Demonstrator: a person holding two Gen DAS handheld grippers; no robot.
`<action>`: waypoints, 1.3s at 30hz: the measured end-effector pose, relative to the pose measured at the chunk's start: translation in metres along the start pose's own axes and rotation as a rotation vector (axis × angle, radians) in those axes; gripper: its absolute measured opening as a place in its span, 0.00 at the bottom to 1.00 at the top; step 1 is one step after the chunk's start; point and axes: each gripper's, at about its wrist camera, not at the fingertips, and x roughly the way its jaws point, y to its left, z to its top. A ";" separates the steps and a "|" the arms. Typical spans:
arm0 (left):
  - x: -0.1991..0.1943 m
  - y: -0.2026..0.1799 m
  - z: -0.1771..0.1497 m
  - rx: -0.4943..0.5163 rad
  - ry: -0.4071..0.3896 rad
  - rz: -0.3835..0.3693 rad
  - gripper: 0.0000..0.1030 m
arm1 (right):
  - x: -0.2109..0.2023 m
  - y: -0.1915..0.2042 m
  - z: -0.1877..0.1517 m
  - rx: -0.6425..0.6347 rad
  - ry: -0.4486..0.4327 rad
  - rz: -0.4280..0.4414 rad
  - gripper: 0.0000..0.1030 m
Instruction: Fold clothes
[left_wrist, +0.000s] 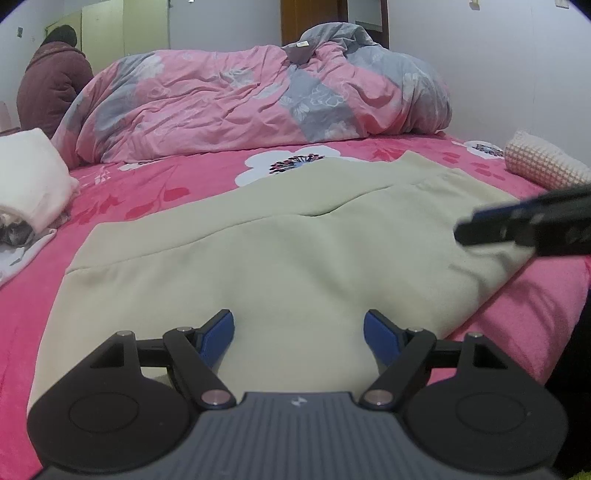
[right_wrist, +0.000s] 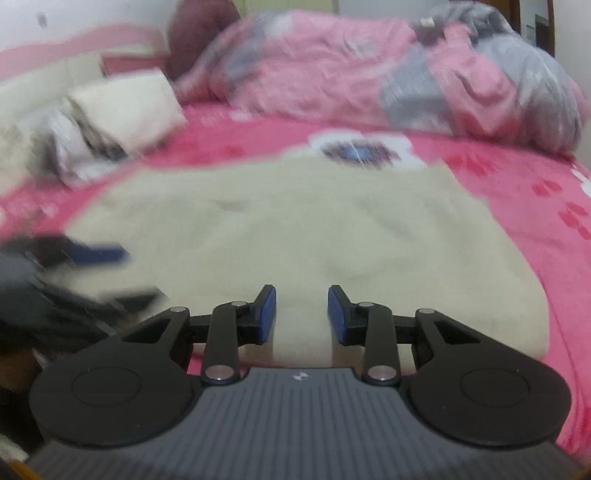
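A pale cream garment (left_wrist: 280, 243) lies spread flat on the pink flowered bedsheet (left_wrist: 155, 184). My left gripper (left_wrist: 299, 325) hovers over its near edge, jaws wide open with only flat cloth showing between the blue pads. My right gripper (left_wrist: 517, 229) reaches in from the right over the garment's right side. The right wrist view is blurred: the garment (right_wrist: 295, 229) fills the middle, and my right gripper (right_wrist: 302, 295) stands over its near edge with a narrower gap, pads apart and nothing pinched. The left gripper (right_wrist: 92, 254) shows at the left.
A crumpled pink and grey duvet (left_wrist: 258, 96) lies heaped at the back of the bed. A folded white stack (left_wrist: 29, 177) sits at the left, a knitted pink and white cushion (left_wrist: 543, 162) at the right. A person in a maroon jacket (left_wrist: 51, 81) sits far left.
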 end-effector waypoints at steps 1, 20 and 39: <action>-0.001 0.000 0.000 -0.001 -0.002 0.000 0.77 | -0.006 0.006 0.002 -0.012 -0.031 0.025 0.30; -0.043 0.044 -0.027 -0.104 0.004 0.059 0.86 | 0.023 0.023 -0.028 -0.118 -0.001 0.044 0.46; -0.046 0.046 -0.033 -0.079 0.009 0.071 0.89 | 0.015 0.043 -0.005 -0.093 0.014 0.107 0.46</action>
